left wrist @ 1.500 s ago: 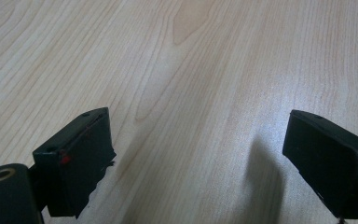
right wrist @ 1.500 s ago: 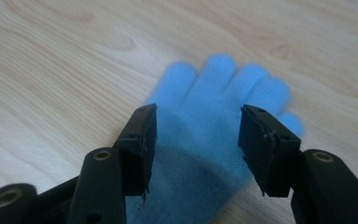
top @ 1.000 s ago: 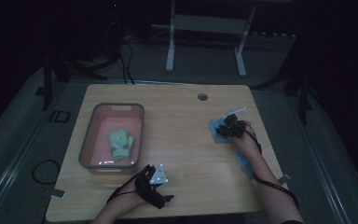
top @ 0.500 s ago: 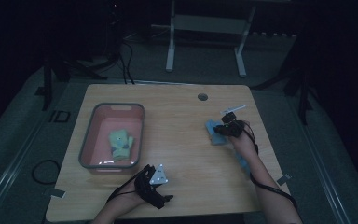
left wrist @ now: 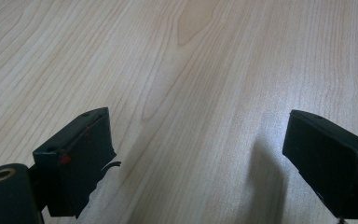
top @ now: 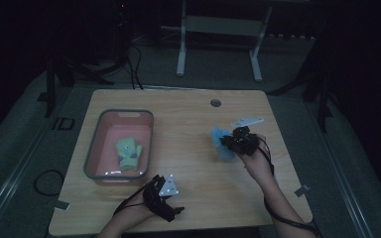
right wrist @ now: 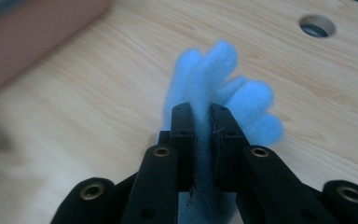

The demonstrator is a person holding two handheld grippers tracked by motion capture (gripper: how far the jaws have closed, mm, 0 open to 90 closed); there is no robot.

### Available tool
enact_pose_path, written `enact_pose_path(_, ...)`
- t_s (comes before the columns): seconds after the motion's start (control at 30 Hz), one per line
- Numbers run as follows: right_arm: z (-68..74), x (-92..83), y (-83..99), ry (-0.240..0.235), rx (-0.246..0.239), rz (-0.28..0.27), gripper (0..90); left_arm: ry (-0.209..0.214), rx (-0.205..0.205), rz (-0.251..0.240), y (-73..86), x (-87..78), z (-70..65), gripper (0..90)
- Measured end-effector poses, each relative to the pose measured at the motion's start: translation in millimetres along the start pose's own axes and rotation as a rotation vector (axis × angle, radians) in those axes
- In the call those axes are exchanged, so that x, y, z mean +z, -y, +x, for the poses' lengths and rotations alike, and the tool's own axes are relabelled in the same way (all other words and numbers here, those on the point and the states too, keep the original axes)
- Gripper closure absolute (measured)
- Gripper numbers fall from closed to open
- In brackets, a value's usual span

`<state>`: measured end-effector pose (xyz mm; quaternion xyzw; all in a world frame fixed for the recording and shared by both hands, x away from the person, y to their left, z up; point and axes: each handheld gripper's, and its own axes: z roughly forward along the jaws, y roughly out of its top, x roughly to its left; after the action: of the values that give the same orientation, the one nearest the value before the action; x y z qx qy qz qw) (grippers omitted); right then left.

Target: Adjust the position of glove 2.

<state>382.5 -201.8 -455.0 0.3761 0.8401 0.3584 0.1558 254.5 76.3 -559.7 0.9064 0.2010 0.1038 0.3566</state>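
A: Starting at the lower left of the high view, your left gripper point(top: 164, 198) sits low over the wooden table point(top: 193, 188), close to the near edge, with your forearm coming in from the bottom border. In the left gripper view its jaws stand wide apart with bare wood grain between them; nothing is pinched.

B: And the pink tub point(top: 98, 148) just above it?

A: It lies in the left half of the table, well apart from both grippers. A pale green soft thing point(top: 128, 151) lies inside; its shape is too small and dim for you to make out there.

B: Moving right, how is the other hand set?

A: Your right gripper point(top: 232, 141) is right of centre, wrist bent, forearm running up from the lower right corner, cable trailing along it. Its jaws have just been closing and now pinch the blue fuzzy glove point(right wrist: 223, 88). In the right gripper view the pads press on the fabric from both sides, and the glove's stubby fingers fan out above the tips.

B: What stays hidden?

A: The glove's lower part is cut off behind the jaws, and whether it touches the table you cannot tell. At the upper right of that view a round hole point(right wrist: 317, 25) shows in the tabletop; the blurred pink tub wall crosses the upper left.
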Motion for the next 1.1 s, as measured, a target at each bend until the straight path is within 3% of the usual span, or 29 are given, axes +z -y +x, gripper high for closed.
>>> enact_pose_path(0.2,32.1,-15.8,4.7,0.009,-0.004,-0.019,81.6,-0.001,0.009,0.001,-0.7,-0.7,-0.2,8.8)
enact_pose_path(0.3,40.8,-16.4,9.3,-0.005,0.012,-0.025,81.6,-0.002,0.012,0.0,-0.5,-0.5,-0.6,8.8)
enact_pose_path(0.4,52.0,-11.5,20.8,-0.018,0.046,-0.037,81.5,0.0,0.008,-0.003,-0.6,-0.6,-0.3,8.8)
enact_pose_path(0.5,59.5,-0.7,35.8,0.012,0.045,-0.021,81.5,0.0,0.014,0.003,-0.3,-0.3,-0.5,8.8)
enact_pose_path(0.8,56.4,34.5,70.0,0.006,0.077,0.098,80.2,0.011,0.009,-0.019,0.1,-2.0,0.8,9.0)
enact_pose_path(0.97,55.6,46.5,78.3,0.016,0.061,0.129,72.1,0.011,0.006,-0.014,1.4,-1.5,1.1,9.1)
enact_pose_path(1.1,57.3,49.6,80.7,0.019,0.032,0.118,68.0,0.01,0.01,-0.011,1.6,-1.4,1.2,9.1)
